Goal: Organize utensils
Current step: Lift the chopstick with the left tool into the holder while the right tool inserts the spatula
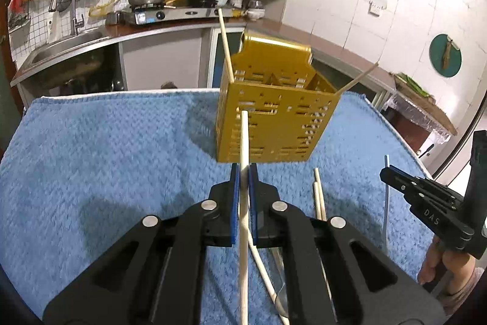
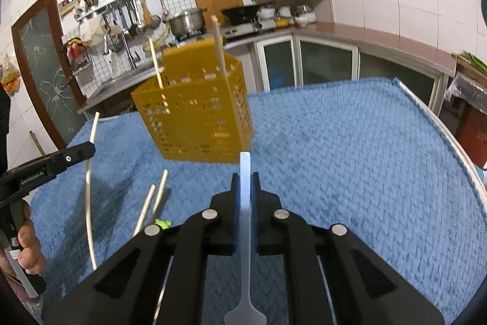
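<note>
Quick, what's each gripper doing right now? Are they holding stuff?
Left gripper: shut on a chopstick.
Right gripper: shut on a metal utensil, held by its flat handle.

The left gripper (image 1: pixel 243 172) is clamped on a pale chopstick (image 1: pixel 244 139) whose tip reaches the perforated yellow holder (image 1: pixel 274 124) on the blue towel (image 1: pixel 106 157). 2 chopsticks (image 1: pixel 226 47) already lean inside it. The right gripper (image 1: pixel 385 172) shows at the right edge.
</note>
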Motion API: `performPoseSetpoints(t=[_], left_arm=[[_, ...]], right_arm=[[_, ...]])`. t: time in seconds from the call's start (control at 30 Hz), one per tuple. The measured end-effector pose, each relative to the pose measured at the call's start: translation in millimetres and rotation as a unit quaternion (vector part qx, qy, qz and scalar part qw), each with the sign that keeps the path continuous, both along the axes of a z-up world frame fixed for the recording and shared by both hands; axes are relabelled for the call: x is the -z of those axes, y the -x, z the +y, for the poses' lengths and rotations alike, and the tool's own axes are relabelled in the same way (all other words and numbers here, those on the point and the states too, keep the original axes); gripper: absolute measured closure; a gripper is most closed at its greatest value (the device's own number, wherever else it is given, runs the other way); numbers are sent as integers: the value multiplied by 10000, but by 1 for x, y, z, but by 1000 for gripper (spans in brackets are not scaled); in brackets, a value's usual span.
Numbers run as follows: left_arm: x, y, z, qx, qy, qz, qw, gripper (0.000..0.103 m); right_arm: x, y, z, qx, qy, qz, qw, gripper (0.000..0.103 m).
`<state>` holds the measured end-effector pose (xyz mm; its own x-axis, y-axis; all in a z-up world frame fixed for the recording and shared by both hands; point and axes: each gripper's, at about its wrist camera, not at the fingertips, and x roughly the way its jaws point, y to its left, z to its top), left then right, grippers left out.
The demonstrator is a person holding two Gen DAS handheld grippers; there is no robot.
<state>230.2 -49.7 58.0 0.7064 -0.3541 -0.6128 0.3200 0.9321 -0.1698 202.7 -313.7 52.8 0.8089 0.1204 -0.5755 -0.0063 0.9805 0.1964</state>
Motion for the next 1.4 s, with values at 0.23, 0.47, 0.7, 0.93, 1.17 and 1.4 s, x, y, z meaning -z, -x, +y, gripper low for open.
performPoseSetpoints(t=[0.23, 0.47, 0.7, 0.93, 1.17, 1.4], left_arm=[[-27, -4, 7, -9, 478, -492, 9976, 98], [-97, -19, -3, 44, 764, -1301, 9885, 98], [-152, -62, -17, -128, 869, -2055, 9747, 98], [-146, -117, -36, -385, 645, -2414, 9675, 98], [-99, -151, -48, -475, 458, -2311, 9707, 98], [-56, -145, -40, -353, 232, -1873, 9814, 98]], right_arm=[[-42, 2, 11, -89, 9, -784, 9969, 96], [-103, -21, 23, -179, 52, -1503, 9885, 96], [-157, -55, 36, -90, 360, -1998, 9791, 96], [-155, -88, 39, 35, 688, -1941, 9786, 96], [-115, -110, 46, -4, 978, -1611, 9821, 96], [-82, -121, 45, 21, 981, -1313, 9865, 96]])
